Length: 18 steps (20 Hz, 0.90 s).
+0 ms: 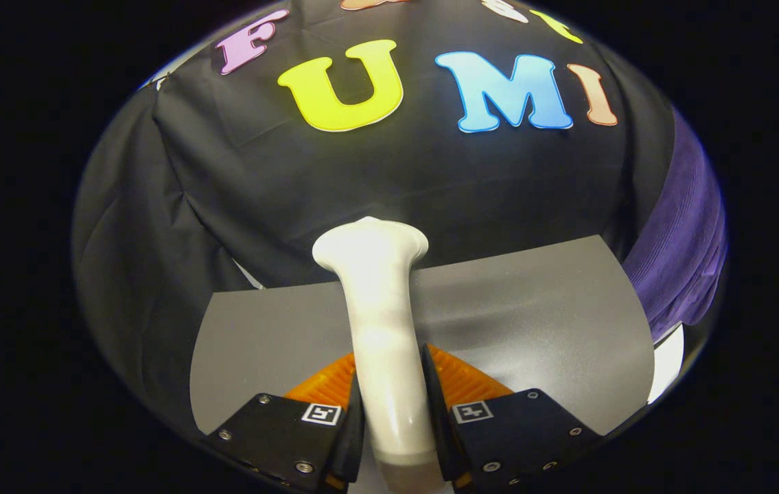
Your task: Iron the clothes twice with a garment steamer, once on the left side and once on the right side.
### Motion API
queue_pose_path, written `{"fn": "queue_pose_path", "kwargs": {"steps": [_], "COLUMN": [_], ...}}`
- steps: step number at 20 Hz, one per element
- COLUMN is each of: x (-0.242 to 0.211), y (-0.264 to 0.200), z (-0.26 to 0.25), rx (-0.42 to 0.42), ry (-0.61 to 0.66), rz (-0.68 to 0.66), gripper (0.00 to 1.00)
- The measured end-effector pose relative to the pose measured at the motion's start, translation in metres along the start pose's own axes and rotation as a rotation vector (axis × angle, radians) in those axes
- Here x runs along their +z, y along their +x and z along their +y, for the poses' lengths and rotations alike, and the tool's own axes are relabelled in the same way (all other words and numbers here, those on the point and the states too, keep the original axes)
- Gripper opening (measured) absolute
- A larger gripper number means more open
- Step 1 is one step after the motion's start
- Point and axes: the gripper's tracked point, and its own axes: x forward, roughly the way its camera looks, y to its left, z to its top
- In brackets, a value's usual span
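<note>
Steamer (381, 322), a smooth, glossy white wand with a flared head, is sitting between the two fingers of the gripper (392, 412), which are pressing on its handle from both sides, so the jaws are narrow and holding it. Its head is reaching out beyond the fingers over a matte grey table (533, 309). A purple garment (681, 254), soft and finely ribbed, is hanging to the right, well apart from the head. Judging from that gap, the grasp looks done, while both ironing passes, left and right, appear to be remaining.
</note>
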Motion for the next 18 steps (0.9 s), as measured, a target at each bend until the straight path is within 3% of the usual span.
{"fn": "queue_pose_path", "kwargs": {"steps": [4,7,14,18], "x": [0.006,0.018,0.048,0.058], "y": [-0.008,-0.035,-0.138,-0.200], "z": [0.001,0.010,-0.019,-0.053], "rx": [-0.051,-0.014,0.024,-0.021], "ry": [-0.086,-0.100,-0.070,-0.122], "rz": [-0.088,-0.205,-0.502,-0.624], "gripper": [0.39,0.39,0.39,0.39]}}
